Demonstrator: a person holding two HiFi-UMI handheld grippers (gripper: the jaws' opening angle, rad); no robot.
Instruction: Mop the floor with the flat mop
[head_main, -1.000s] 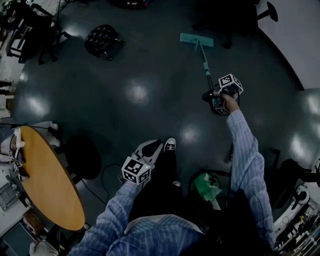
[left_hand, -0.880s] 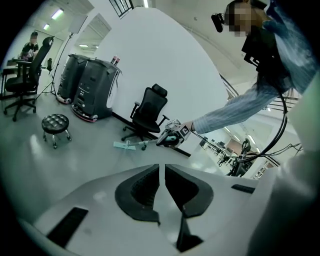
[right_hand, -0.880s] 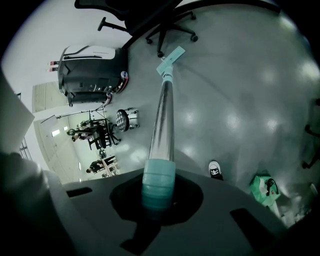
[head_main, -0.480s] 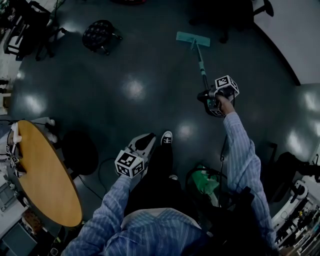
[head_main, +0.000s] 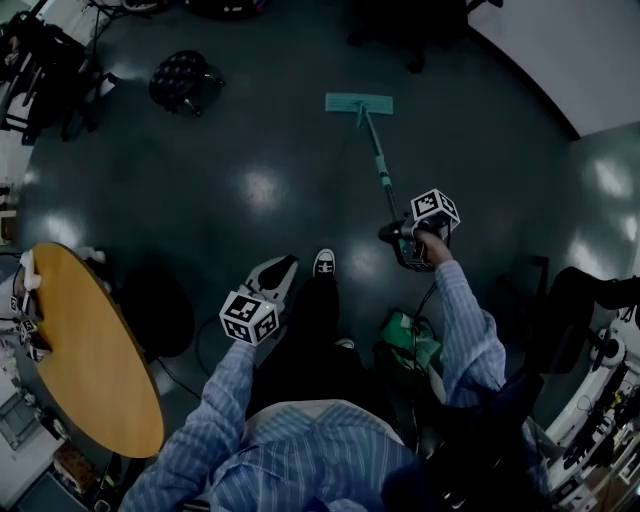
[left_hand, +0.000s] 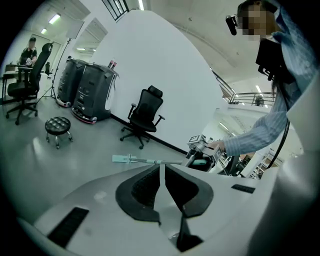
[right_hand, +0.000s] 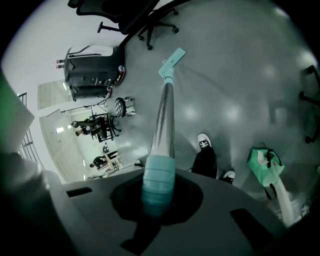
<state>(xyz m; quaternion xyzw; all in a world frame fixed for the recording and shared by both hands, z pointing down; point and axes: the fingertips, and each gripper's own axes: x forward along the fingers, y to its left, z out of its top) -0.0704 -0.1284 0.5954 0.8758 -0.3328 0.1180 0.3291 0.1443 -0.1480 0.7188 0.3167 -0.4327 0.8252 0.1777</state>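
The flat mop lies with its teal head (head_main: 358, 103) on the dark floor ahead of me, and its handle (head_main: 378, 165) slants back to my right gripper (head_main: 407, 241). That gripper is shut on the teal grip (right_hand: 159, 182) at the handle's end, and the mop head (right_hand: 171, 61) shows far down the shaft. My left gripper (head_main: 270, 281) hangs low in front of my legs, well apart from the mop. Its jaws are shut (left_hand: 162, 172) with nothing between them. Beyond them lie the mop head (left_hand: 121, 159) and the right gripper (left_hand: 201, 148).
A round black stool (head_main: 180, 80) stands at the far left. A round wooden table (head_main: 95, 370) is close on my left. A green bag (head_main: 410, 350) sits by my right foot, near a shoe (head_main: 324, 264). A black office chair (left_hand: 145, 116) and dark machines (left_hand: 87, 87) stand by the white wall.
My right gripper has drawn back toward my body, pulling the mop head a little nearer across the floor. The left gripper has stayed shut and nearly still.
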